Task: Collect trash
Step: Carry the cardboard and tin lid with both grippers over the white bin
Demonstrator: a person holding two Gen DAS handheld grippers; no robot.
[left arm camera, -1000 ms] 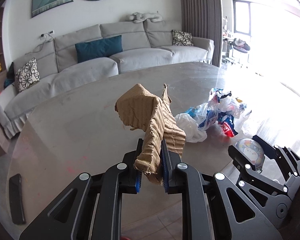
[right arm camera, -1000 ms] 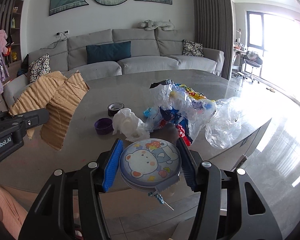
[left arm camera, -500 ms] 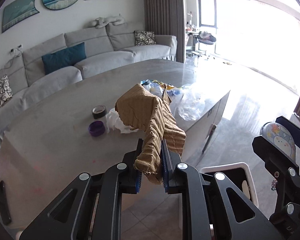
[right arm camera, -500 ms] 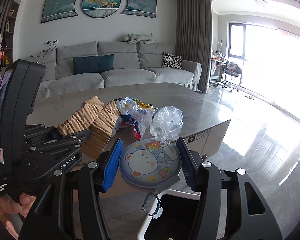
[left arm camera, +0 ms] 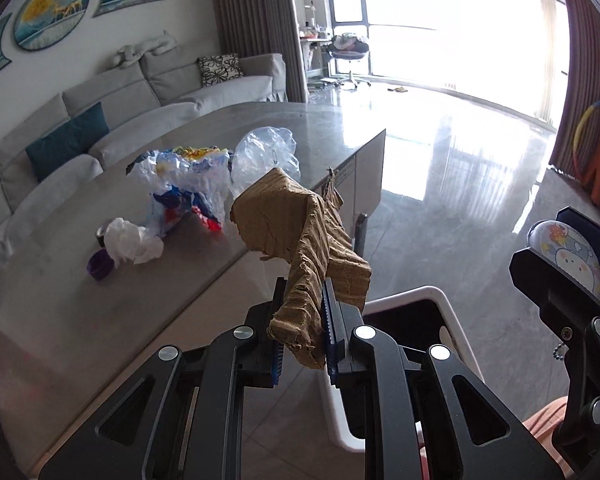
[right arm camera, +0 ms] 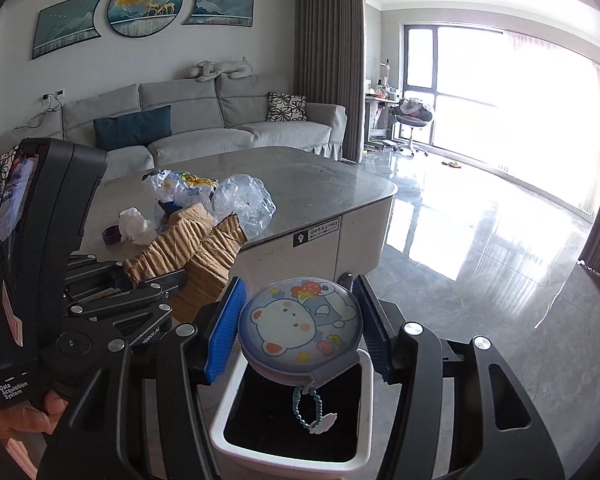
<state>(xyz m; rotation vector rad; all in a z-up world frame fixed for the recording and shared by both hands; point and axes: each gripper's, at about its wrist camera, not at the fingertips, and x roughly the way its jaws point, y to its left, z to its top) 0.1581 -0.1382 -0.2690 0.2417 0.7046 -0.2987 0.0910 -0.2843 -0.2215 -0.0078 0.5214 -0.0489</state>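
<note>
Both your grippers swung off the desk (right arm camera: pixel 340 188) to the white-rimmed black bin (right arm camera: pixel 364 412) | left gripper (left arm camera: pixel 303 332) jaws pinching crumpled brown cardboard (left arm camera: pixel 300 232) | right gripper (right arm camera: pixel 300 332) jaws clamping round cartoon-bear case (right arm camera: pixel 300 324) above the bin | release next.

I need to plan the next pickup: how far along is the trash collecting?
Nothing is visibly binned yet. In hand: left gripper clamps crumpled cardboard; right gripper holds a round bear-print case above the white bin. Left on the table: plastic bags, white tissue, purple cap.
</note>
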